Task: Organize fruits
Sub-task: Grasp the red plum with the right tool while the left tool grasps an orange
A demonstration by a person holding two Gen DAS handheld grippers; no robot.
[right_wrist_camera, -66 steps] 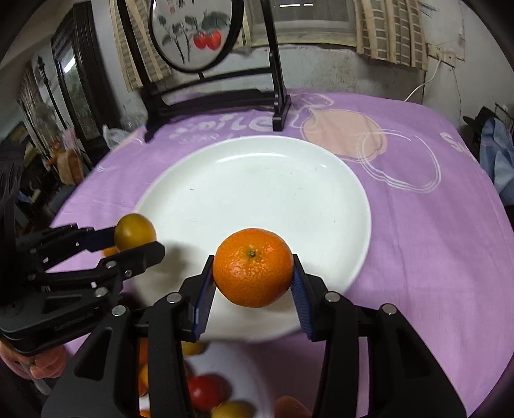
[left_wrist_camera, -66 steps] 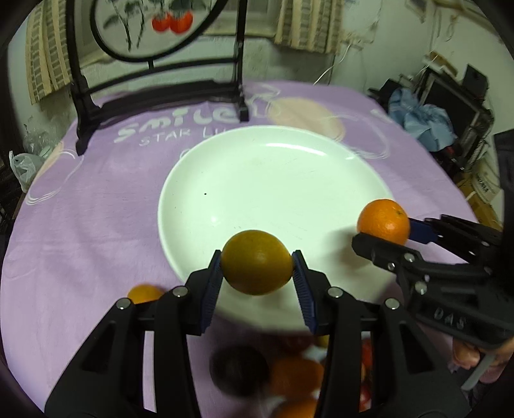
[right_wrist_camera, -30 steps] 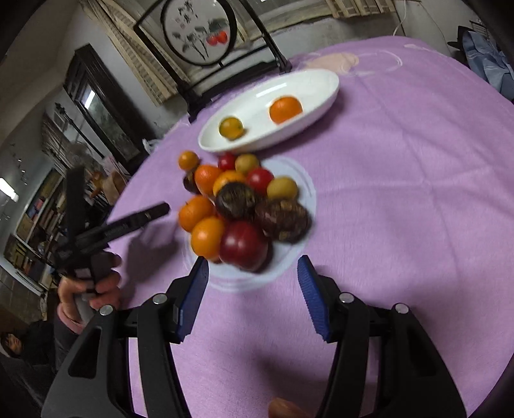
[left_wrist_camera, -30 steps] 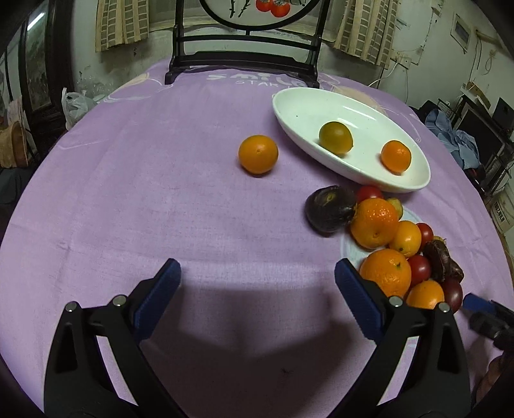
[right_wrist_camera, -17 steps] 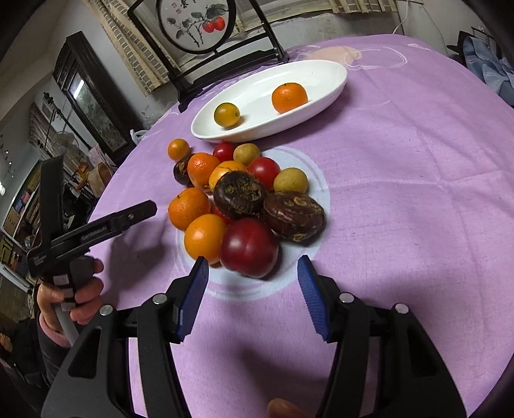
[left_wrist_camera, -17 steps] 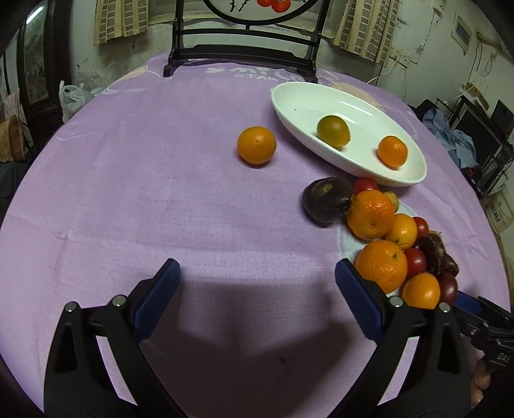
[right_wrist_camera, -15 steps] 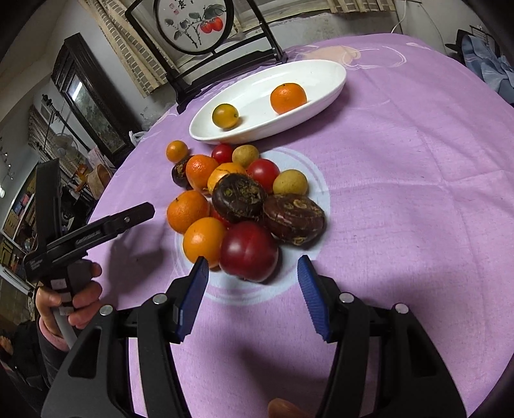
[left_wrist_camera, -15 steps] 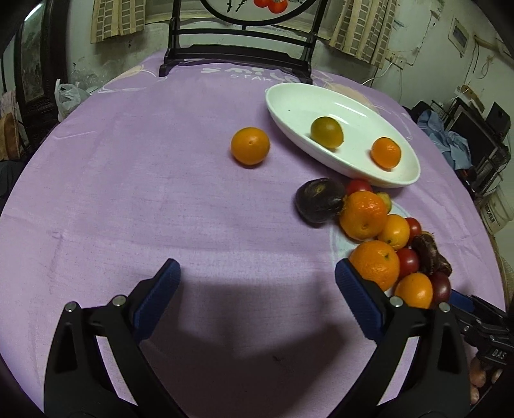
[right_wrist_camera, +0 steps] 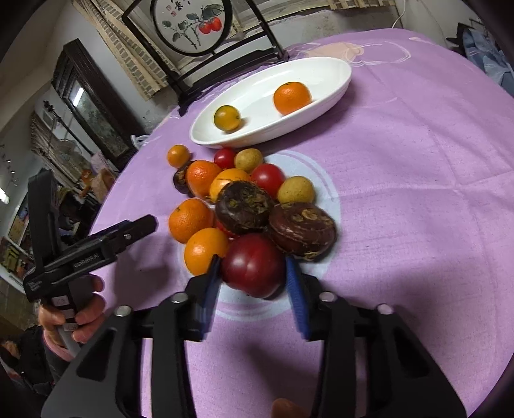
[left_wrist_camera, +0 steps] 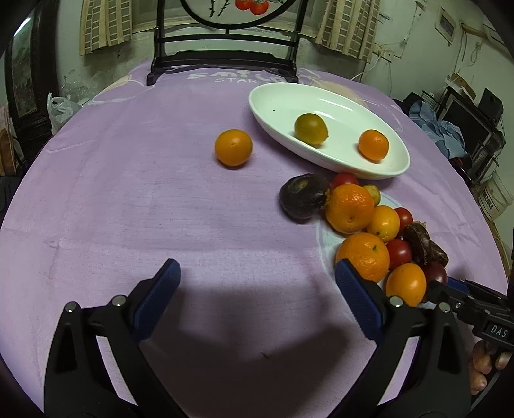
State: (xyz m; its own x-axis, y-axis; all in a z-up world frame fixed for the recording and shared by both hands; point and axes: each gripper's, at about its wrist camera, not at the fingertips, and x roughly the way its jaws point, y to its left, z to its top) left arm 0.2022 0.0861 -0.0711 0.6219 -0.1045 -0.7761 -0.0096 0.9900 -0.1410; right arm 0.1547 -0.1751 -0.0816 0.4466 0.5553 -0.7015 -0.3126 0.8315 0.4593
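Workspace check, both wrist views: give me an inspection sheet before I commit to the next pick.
Surface: round table under a purple cloth.
Job's things: white plate holding a greenish citrus and an orange; fruit pile on the cloth beside it; lone orange apart on the cloth.
Clutter: nothing seen.
Grippers: left gripper open over bare cloth; right gripper open, jaws either side of the dark red fruit, contact unclear.
Cables: wires on the back wall.
Surroundings: framed round picture stand, blue cloth heap.
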